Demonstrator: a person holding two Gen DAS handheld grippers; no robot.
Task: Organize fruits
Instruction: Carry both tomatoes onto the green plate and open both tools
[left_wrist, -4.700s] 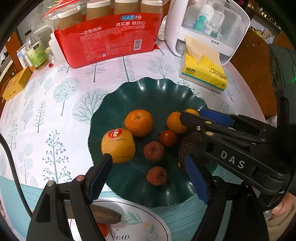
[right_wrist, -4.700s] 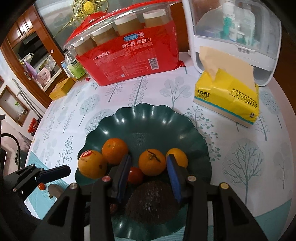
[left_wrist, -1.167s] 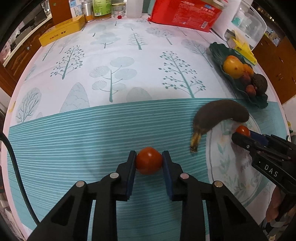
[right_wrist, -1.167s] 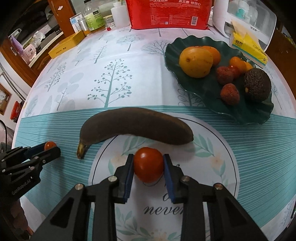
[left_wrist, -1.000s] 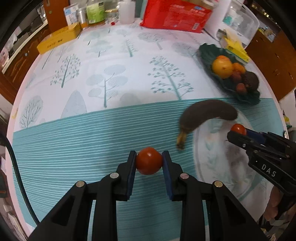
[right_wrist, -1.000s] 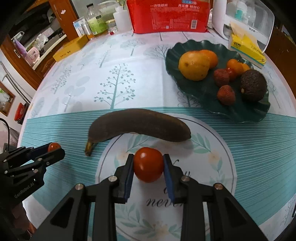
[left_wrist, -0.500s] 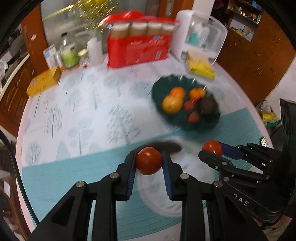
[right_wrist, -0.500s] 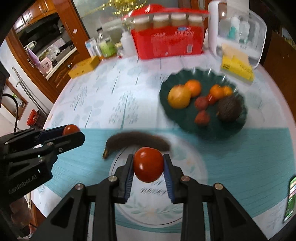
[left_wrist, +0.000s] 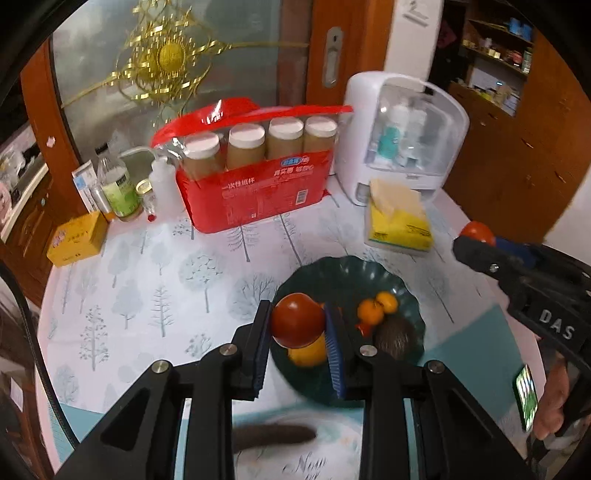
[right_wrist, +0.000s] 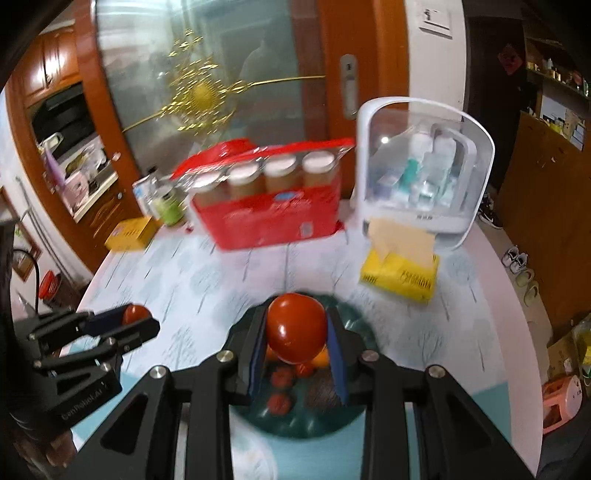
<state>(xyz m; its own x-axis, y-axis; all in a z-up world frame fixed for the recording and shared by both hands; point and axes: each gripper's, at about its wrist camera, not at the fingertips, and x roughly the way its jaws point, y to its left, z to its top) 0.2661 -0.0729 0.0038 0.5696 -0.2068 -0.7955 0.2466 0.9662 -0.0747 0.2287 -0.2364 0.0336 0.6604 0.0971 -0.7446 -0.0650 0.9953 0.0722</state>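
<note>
Your left gripper (left_wrist: 297, 328) is clamped on a tomato (left_wrist: 297, 320) mid-frame above the green plate (left_wrist: 408, 295); your right gripper (right_wrist: 295, 336) pinches another tomato (right_wrist: 296, 328). Only the left view catches the dark banana (left_wrist: 273, 435), bottom centre, blurry. Right view's plate fruit is smeared.

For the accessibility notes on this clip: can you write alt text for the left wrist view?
The left tool grips a red tomato above a dark green fruit plate holding oranges. At right, the right tool holds a second tomato; a red cup pack stands behind.
</note>
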